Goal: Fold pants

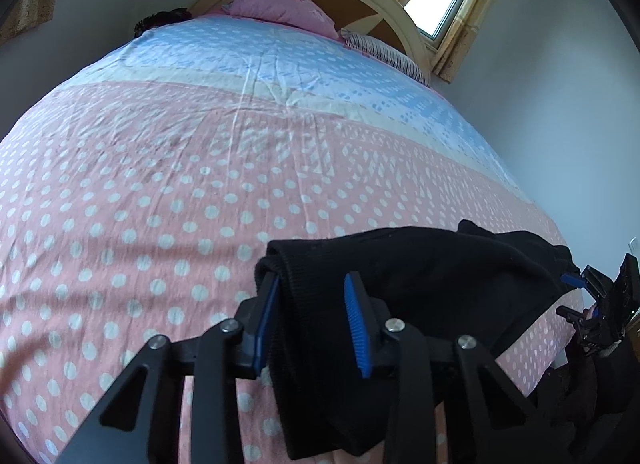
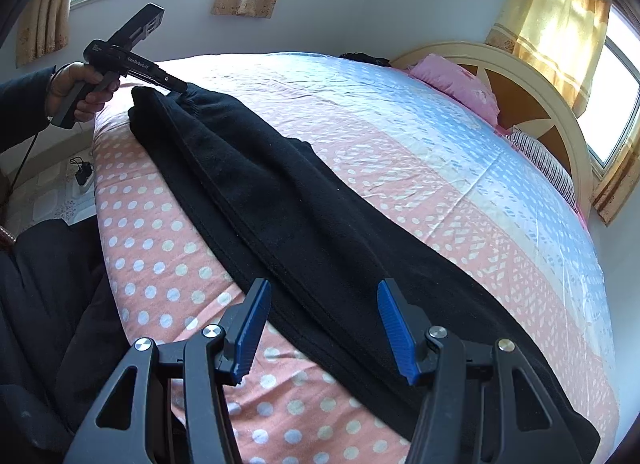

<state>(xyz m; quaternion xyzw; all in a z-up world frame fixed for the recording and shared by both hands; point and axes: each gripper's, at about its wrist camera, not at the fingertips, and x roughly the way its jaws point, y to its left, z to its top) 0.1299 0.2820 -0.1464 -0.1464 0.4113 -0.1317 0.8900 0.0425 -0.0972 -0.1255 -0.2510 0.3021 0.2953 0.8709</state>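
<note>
Right up close, the left gripper has its blue ribbed pads either side of a thick rolled edge of the black fleece pants, jaws narrow with the cloth bunched between them, though whether the pads truly pinch it I cannot tell. Over on the other end, the right gripper hangs with its jaws standing wide above the pants, nothing caught, the fabric passing beneath. The pants lie long and doubled lengthwise along the near edge of the pink polka-dot bedsheet, one end at each gripper. The person's hand steers the left tool in at the far end. Now the danger: that left bite looks to take only the top fold, so a lift could peel one layer and leave the rest dragging. The right jaws, set this wide, might close on too little cloth. And the pants sit near the mattress edge; a lopsided pull could slide them off toward the floor.
</note>
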